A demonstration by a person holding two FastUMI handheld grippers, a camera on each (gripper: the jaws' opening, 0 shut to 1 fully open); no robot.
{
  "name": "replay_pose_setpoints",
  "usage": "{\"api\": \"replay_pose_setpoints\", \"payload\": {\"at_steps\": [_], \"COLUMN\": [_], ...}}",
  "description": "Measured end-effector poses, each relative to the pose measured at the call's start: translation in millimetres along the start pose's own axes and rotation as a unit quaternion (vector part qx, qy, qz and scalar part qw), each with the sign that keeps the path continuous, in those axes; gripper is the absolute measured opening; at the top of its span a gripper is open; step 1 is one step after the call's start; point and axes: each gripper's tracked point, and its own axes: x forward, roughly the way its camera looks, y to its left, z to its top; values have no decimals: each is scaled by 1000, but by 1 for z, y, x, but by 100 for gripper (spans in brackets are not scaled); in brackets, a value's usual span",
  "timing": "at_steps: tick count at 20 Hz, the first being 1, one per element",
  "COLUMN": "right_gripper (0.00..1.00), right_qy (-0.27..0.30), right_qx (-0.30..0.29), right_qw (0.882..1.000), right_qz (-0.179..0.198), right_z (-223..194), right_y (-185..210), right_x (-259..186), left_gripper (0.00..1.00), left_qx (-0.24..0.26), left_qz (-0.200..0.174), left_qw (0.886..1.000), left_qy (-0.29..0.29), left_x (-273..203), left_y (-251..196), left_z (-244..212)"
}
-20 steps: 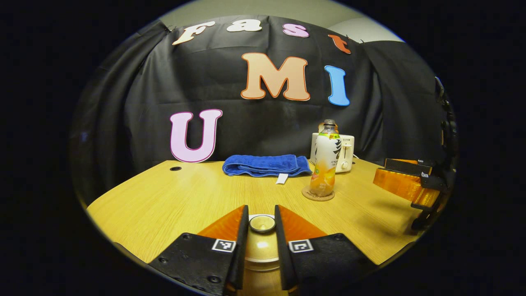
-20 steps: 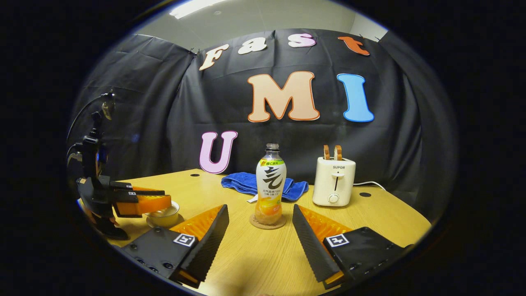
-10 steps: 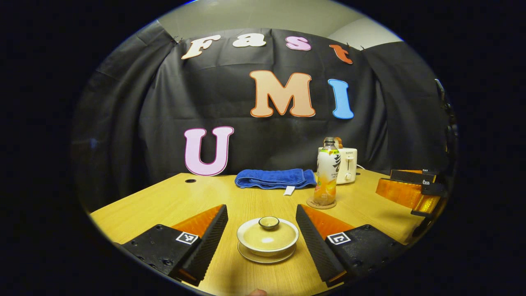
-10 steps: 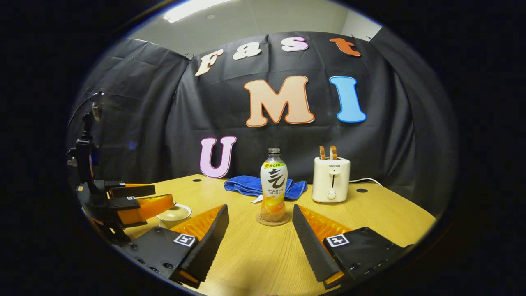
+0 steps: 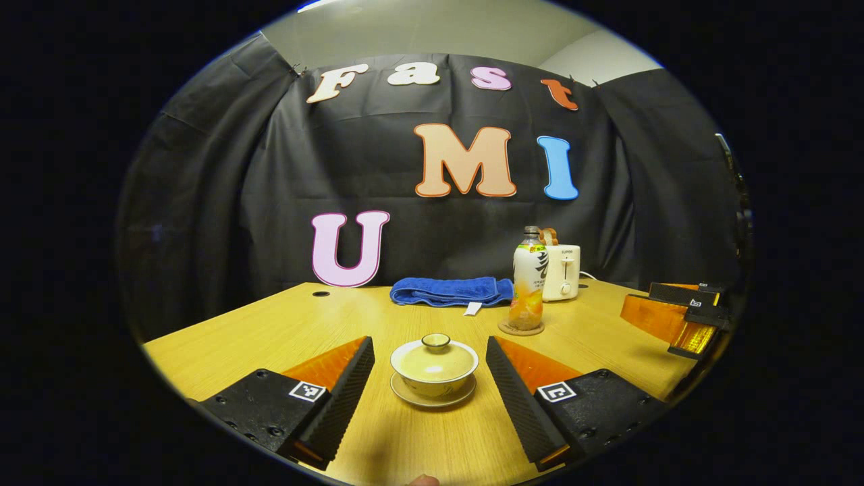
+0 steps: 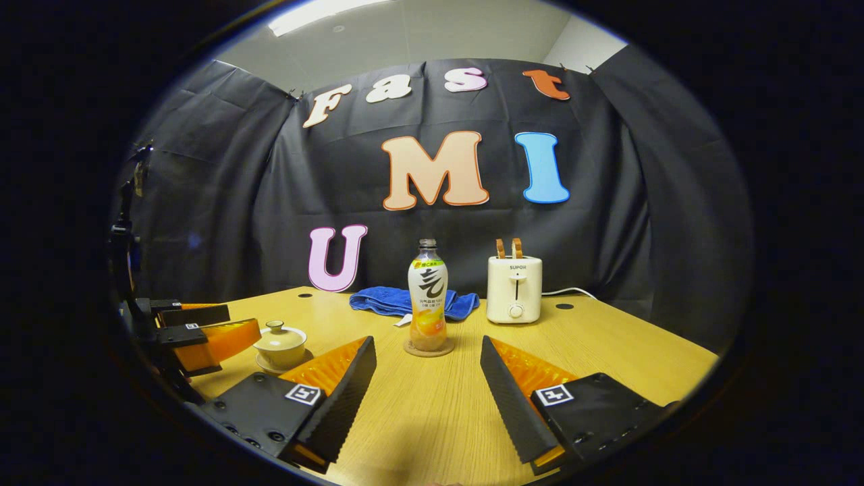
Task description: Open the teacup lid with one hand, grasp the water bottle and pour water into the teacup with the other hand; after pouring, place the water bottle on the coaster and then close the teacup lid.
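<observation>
A cream teacup (image 5: 434,368) stands on its saucer with the lid (image 5: 435,356) resting on it. My left gripper (image 5: 430,342) is open and held back from the cup, which lies ahead between the two fingers, untouched. The water bottle (image 5: 528,280), holding some orange liquid, stands upright on a round coaster (image 5: 520,329) farther right. In the right gripper view the bottle (image 6: 428,297) on its coaster (image 6: 428,349) stands straight ahead. My right gripper (image 6: 427,341) is open and well short of it. The teacup (image 6: 279,341) and the left gripper (image 6: 196,331) show at the left there.
A folded blue towel (image 5: 451,291) lies at the back of the wooden table (image 6: 607,344). A white toaster (image 6: 514,289) with two slices in it stands right of the bottle. The right gripper (image 5: 675,314) hovers near the table's right edge.
My left gripper let go of the lid knob, opened and drew back from the teacup, leaving the lid on the cup. The right gripper also backed away from the bottle a little.
</observation>
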Motion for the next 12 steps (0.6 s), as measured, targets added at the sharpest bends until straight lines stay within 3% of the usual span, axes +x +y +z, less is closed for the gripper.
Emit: {"api": "replay_pose_setpoints", "payload": {"at_steps": [4, 5, 12], "right_gripper": [95, 100, 97], "right_qy": [21, 15, -14], "right_qx": [16, 15, -6], "right_qw": [1000, 1000, 1000], "right_qz": [-3, -1, -10], "right_z": [-19, -16, -8], "right_y": [0, 0, 4], "right_x": [-3, -5, -12], "left_gripper": [97, 97, 97], "left_qx": [-2, 1, 12], "left_qz": [2, 2, 19], "left_qw": [1000, 1000, 1000], "left_qy": [-2, 5, -18], "left_x": [-2, -2, -2], "left_y": [2, 1, 3], "left_z": [-1, -4, 3]}}
